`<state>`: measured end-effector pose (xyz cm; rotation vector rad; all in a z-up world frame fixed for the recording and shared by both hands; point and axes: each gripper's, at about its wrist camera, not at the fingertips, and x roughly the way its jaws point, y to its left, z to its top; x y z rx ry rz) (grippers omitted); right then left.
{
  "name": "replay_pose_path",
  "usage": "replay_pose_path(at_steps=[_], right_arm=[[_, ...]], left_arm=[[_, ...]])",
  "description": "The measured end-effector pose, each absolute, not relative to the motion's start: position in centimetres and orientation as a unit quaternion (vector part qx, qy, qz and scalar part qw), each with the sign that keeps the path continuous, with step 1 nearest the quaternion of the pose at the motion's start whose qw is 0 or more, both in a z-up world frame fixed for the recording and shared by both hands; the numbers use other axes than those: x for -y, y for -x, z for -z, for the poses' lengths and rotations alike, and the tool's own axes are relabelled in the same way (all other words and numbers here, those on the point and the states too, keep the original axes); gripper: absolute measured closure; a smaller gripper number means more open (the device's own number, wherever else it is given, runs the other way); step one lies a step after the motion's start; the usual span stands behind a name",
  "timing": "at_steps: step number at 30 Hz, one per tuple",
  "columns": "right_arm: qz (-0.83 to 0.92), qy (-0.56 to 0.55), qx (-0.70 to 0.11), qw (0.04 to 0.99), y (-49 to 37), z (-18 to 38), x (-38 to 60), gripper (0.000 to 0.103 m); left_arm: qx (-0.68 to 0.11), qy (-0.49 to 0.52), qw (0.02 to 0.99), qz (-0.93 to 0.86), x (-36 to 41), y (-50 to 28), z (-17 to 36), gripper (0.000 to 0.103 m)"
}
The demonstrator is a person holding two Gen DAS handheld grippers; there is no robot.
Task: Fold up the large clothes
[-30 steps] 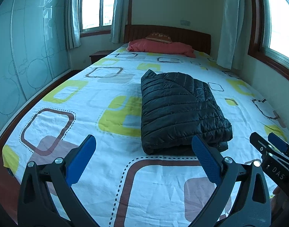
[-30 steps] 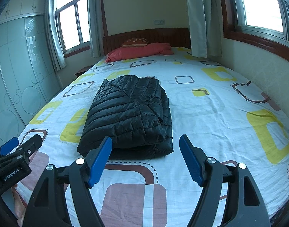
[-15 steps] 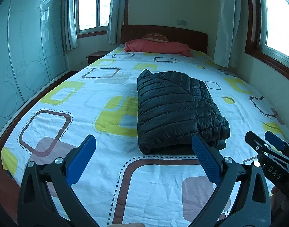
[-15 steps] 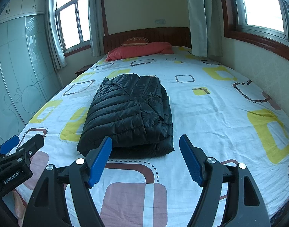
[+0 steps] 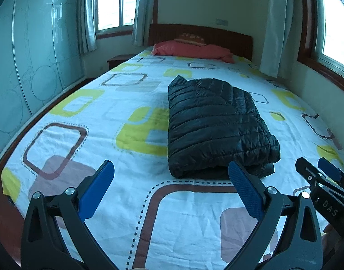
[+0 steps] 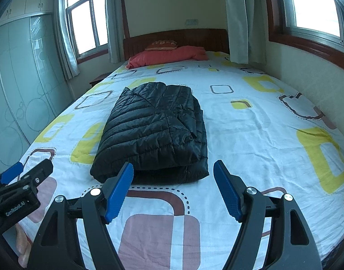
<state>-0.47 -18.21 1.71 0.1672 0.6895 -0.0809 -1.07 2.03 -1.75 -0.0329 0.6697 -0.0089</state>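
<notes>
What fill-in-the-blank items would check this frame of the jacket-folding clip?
1. The black puffer jacket lies ____ on the bed sheet.
2. Both the left hand-held gripper and the right hand-held gripper hold ____.
3. At the headboard lies a ____ pillow.

Missing: folded; nothing; red

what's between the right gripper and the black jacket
Nothing but bare patterned bedsheet. In the right wrist view, the open right gripper sits just short of the folded black jacket, touching nothing.
</notes>
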Motion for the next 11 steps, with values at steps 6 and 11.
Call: replay_pose_path(at_steps=[6,11], right_arm=[[0.042,-0.085,-0.340,0.936,0.2,-1.3,18.6,0.030],[0.057,-0.094,-0.353,0.929,-0.7,0.0,20.6,0.030]], left_arm=[[-0.320,-0.011,0.947,0.001,-1.7,0.3,2.5,0.002],[-0.351,-0.007,0.936,-0.013,-3.4,-2.2,4.6,0.002]])
